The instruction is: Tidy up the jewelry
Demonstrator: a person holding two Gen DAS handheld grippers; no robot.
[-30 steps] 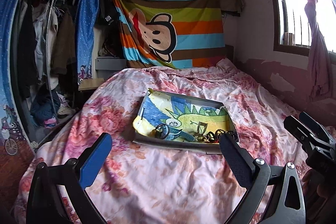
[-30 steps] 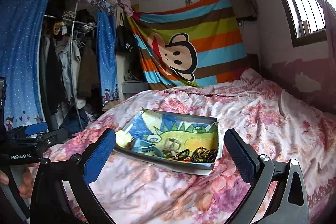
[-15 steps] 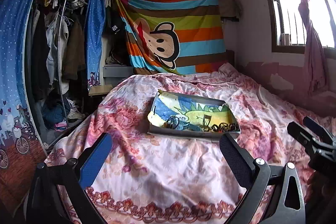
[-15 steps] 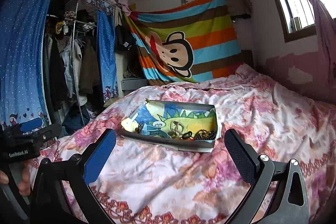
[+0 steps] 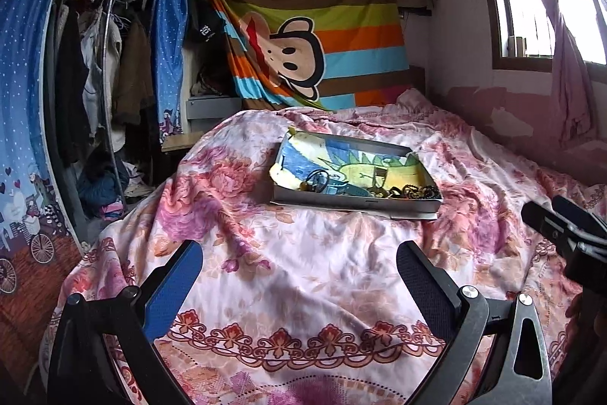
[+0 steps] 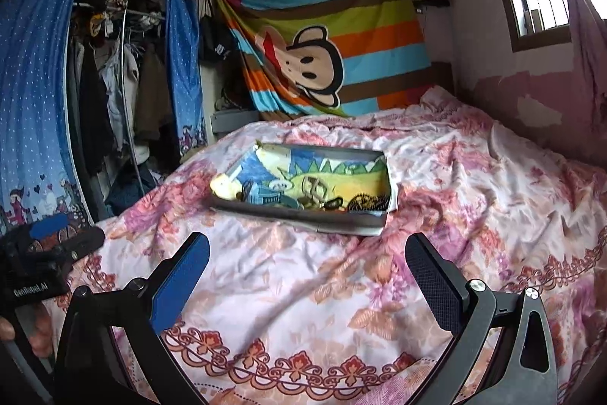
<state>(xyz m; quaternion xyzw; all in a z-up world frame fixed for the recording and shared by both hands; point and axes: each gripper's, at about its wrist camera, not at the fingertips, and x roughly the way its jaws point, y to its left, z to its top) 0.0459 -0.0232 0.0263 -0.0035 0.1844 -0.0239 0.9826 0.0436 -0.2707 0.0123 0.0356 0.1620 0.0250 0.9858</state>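
Pink floral bedspread (image 5: 311, 276) fills the space under both of your tools, and on it, near the middle of the bed, sits the shallow tray (image 5: 353, 203) with its cartoon-print lining, holding the jewelry (image 6: 326, 202) heaped along its near edge. Your left gripper (image 5: 297, 262) and right gripper (image 6: 309, 255) both hang above the near end of the bed with fingers spread wide and nothing between them, well short of the tray.
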